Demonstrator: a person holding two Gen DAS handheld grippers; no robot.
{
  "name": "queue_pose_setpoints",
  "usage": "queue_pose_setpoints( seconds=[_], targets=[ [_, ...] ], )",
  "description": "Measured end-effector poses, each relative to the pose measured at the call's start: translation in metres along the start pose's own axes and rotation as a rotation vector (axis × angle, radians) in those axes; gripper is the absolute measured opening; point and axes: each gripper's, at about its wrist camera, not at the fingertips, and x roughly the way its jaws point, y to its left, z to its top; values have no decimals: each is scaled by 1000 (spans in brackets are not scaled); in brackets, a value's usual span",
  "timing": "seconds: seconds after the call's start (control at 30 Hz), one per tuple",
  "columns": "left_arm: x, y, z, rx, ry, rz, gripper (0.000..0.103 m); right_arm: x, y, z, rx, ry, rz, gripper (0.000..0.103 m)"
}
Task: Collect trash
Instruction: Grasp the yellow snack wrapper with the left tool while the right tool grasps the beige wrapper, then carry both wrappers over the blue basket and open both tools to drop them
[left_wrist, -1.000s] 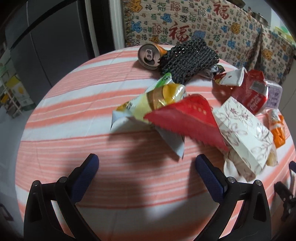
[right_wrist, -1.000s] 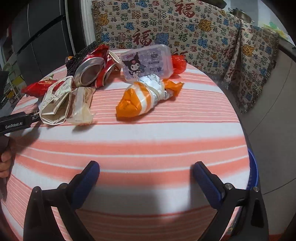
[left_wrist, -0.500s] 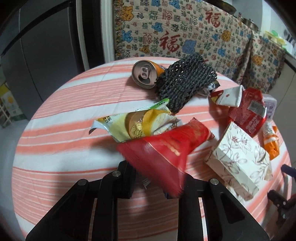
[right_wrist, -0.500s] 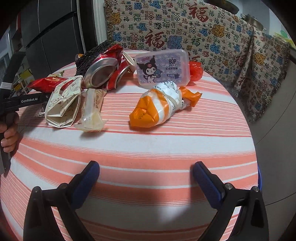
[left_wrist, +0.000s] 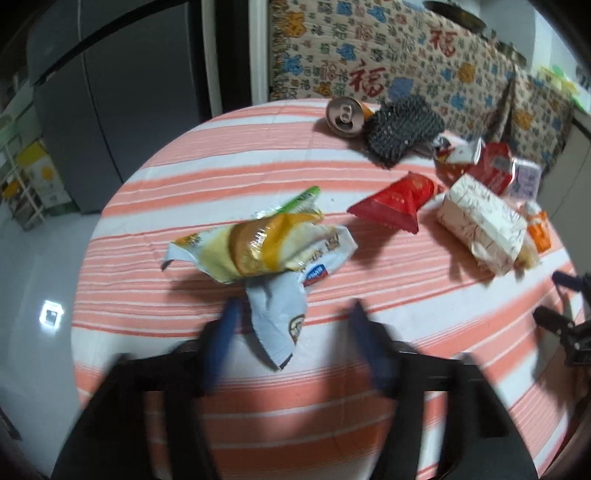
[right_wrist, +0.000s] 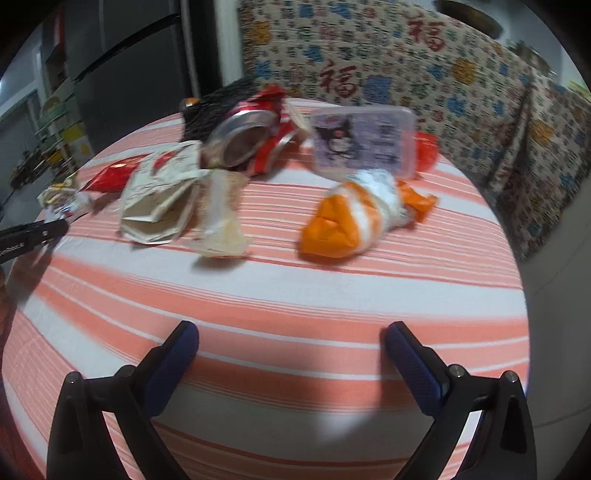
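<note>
Left gripper stands with its 2 blue-padded jaws apart, having just been opening; the grey tail of a crinkled yellow snack wrapper lies between them, unclamped. That glossy foil wrapper sits just ahead on the striped cloth table. Farther ahead to the right lies a red pointed packet, then a creased white paper box. Beyond are a dented can and black mesh. Right gripper hangs wide apart and empty, an orange-and-white wrapper ahead.
</note>
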Motion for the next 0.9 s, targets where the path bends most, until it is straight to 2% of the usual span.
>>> queue_pose_setpoints(
  seconds=[0.03,0.23,0.33,0.4,0.43,0.47,0.5,0.53,0.57,0.77,0.9],
  targets=[
    [7,-4,2,11,26,53,101,2,5,3,-19,0,15,103],
    [17,6,15,-47,32,30,102,23,22,35,-91,7,69,97],
    [18,10,16,-40,29,38,102,32,27,51,-123,9,90,83],
    [17,12,17,-26,14,31,92,34,26,62,-128,32,114,59],
    [15,12,19,-17,-4,13,76,34,26,66,-131,40,121,52],
    [15,12,21,-12,-12,-7,60,33,26,67,-136,47,127,28],
    [13,12,21,-8,-19,-15,54,33,25,68,-138,57,129,20],
    [12,12,20,-3,-24,-17,42,32,23,69,-132,68,131,19],
    [10,11,19,-2,-26,-21,40,29,21,68,-111,76,147,19],
    [-13,8,6,-4,-14,-12,33,-15,14,47,-19,47,224,18],
    [-38,13,-4,-74,-25,-32,32,-51,10,30,1,1,247,18]
  ],
)
